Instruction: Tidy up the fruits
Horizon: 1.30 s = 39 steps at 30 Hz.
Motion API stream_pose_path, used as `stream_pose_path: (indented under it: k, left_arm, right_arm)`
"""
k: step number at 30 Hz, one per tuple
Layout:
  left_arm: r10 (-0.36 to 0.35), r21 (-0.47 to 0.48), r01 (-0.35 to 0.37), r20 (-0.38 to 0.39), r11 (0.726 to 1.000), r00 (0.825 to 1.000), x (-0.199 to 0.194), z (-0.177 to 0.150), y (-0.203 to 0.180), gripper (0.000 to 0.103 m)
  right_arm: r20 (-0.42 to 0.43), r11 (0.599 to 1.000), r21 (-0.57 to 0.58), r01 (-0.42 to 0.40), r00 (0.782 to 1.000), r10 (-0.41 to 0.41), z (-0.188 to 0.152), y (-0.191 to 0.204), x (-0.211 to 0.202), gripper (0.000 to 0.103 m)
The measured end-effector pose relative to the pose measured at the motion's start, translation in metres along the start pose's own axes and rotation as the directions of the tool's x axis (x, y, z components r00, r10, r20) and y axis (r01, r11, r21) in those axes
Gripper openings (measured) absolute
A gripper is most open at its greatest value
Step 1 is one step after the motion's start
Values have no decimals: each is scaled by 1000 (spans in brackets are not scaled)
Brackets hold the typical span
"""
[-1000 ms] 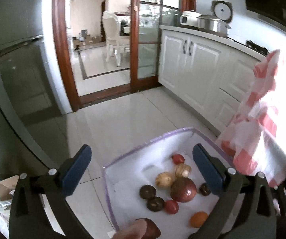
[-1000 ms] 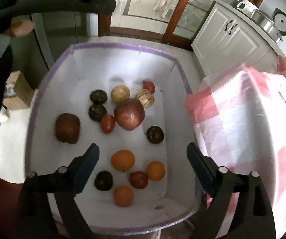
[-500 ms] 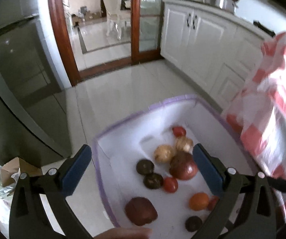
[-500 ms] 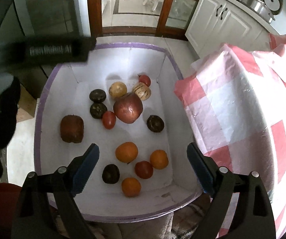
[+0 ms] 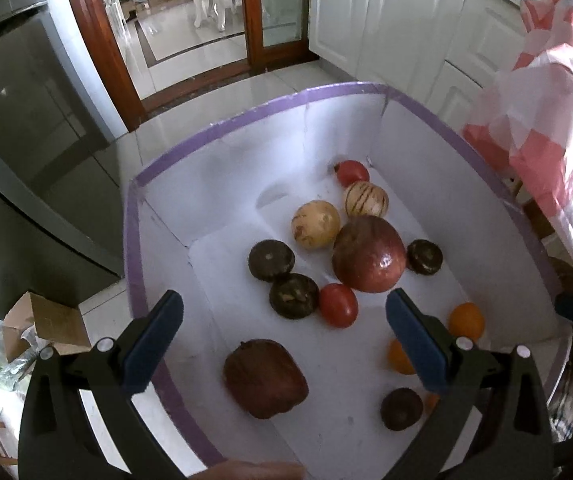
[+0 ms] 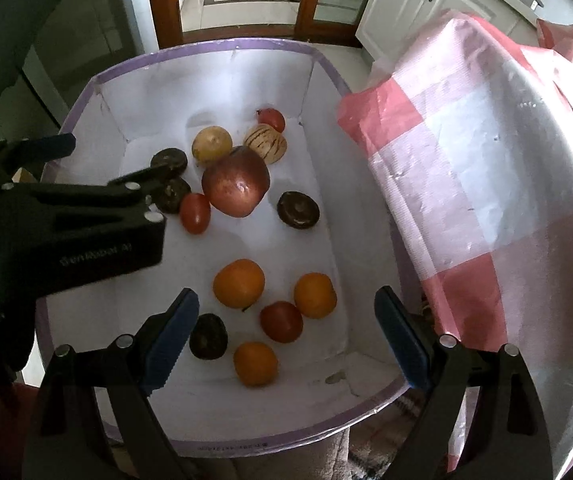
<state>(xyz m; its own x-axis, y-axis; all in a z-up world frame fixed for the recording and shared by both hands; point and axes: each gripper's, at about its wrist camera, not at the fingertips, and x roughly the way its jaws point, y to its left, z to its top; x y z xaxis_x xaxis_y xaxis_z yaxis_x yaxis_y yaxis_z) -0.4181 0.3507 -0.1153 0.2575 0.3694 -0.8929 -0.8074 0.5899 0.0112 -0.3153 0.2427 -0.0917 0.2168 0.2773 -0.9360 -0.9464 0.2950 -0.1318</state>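
Overhead, we hold the left gripper (image 5: 284,326) and right gripper (image 6: 286,322) spread, empty, above the white box (image 6: 222,92) of fruit, perhaps pomegranates.

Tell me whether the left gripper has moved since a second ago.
Yes. In the right wrist view the left gripper has come down from the top edge to just over the white box's left side, above the dark fruits. Its jaws are open and empty.

White box (image 6: 222,92) with purple rim; striped cream fruit (image 6: 266,144); pink-checked cloth (image 6: 486,180)
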Motion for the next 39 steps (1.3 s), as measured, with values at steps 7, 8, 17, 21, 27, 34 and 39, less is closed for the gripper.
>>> stream_pose_path:
  k: [7, 8, 17, 21, 27, 34, 39]
  left_arm:
    - [4, 14, -4, 4, 1000, 1000, 0, 1, -2, 102]
    - [4, 13, -4, 4, 1000, 1000, 0, 1, -3, 102]
    - [5, 11, -5, 5, 1000, 1000, 0, 0, -3, 102]
    - [5, 11, -5, 4, 1000, 1000, 0, 0, -3, 102]
    - [5, 11, -5, 4, 1000, 1000, 1, 0, -4, 102]
    - [4, 13, -4, 4, 1000, 1000, 1, 0, -3, 102]
    - [4, 11, -4, 3, 1000, 1000, 1, 0, -3, 102]
  right_arm:
    - [-6, 1000, 1, 1, 1000, -1, 0, 0, 0, 87]
    - [-6, 1000, 0, 2, 1000, -2, 0, 1, 0, 87]
    - [-6, 1000, 3, 1, 1000, -1, 0, 1, 0, 87]
    - [-5, 1000, 2, 1, 1000, -1, 0, 0, 0, 87]
    - [-8, 1000, 3, 2, 1000, -2, 0, 1, 0, 87]
    - [-9, 1000, 5, 1, 1000, -1, 1, 1, 1, 87]
    - [-15, 1000, 2, 1, 1000, -1, 0, 2, 2, 87]
